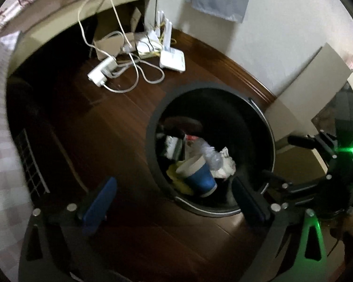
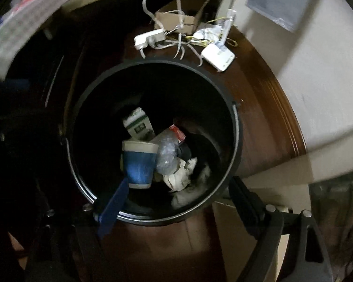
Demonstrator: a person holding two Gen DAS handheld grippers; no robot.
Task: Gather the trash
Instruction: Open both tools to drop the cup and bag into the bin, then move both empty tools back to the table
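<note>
A round black trash bin [image 1: 258, 112] stands on the dark wood floor; it also shows in the right wrist view [image 2: 237, 127]. Inside lie a blue paper cup [image 1: 201, 178] [image 2: 138, 166], a crushed clear plastic bottle [image 1: 210, 155] [image 2: 167, 152], crumpled white paper [image 1: 226, 166] [image 2: 178, 176] and a green-and-white carton [image 2: 140, 127]. My left gripper [image 1: 174, 195] is open and empty above the bin's near rim. My right gripper [image 2: 176, 199] is open and empty right over the bin's mouth. The other gripper shows at the right edge of the left wrist view [image 1: 317, 164].
A white power strip [image 1: 102, 70] [image 2: 148, 38], tangled white cables [image 1: 138, 70], a white router [image 1: 173, 58] [image 2: 217, 56] and a cardboard box [image 2: 176, 21] lie on the floor behind the bin. A white wall [image 1: 258, 47] is on the right, a checked cloth [image 1: 0, 129] on the left.
</note>
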